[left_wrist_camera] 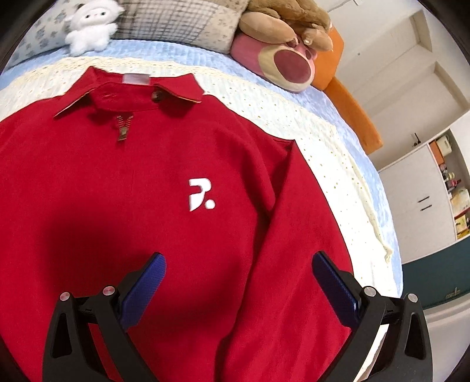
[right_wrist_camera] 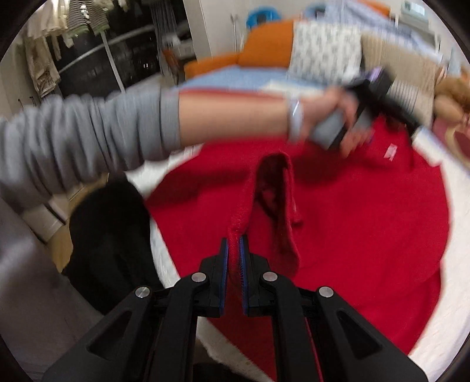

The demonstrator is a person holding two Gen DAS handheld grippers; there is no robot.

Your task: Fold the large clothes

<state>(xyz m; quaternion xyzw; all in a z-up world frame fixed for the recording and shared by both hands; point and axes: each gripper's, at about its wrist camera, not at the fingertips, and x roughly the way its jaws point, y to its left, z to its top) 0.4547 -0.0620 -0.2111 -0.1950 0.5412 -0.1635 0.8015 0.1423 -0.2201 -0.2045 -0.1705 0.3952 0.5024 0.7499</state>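
Across the bed (left_wrist_camera: 337,97), on a cream eyelet cover (left_wrist_camera: 332,141), lies a red knit sweater (left_wrist_camera: 147,176), collar toward the pillows. Over it the left hand-held gripper (left_wrist_camera: 238,264) hangs spread wide; the right hand-held gripper (right_wrist_camera: 234,244) pinches its ribbed sleeve cuff (right_wrist_camera: 238,220).

A bed (left_wrist_camera: 379,188) covered in pale blue, overlaid by a cream blanket (left_wrist_camera: 323,138). Orange headboard (left_wrist_camera: 352,111), pillows (left_wrist_camera: 176,23) and plush toys (left_wrist_camera: 282,55) set along it. White cupboards (left_wrist_camera: 417,199) and open shelves (left_wrist_camera: 455,188) beyond. Clothes (right_wrist_camera: 73,26) hung on a rail.
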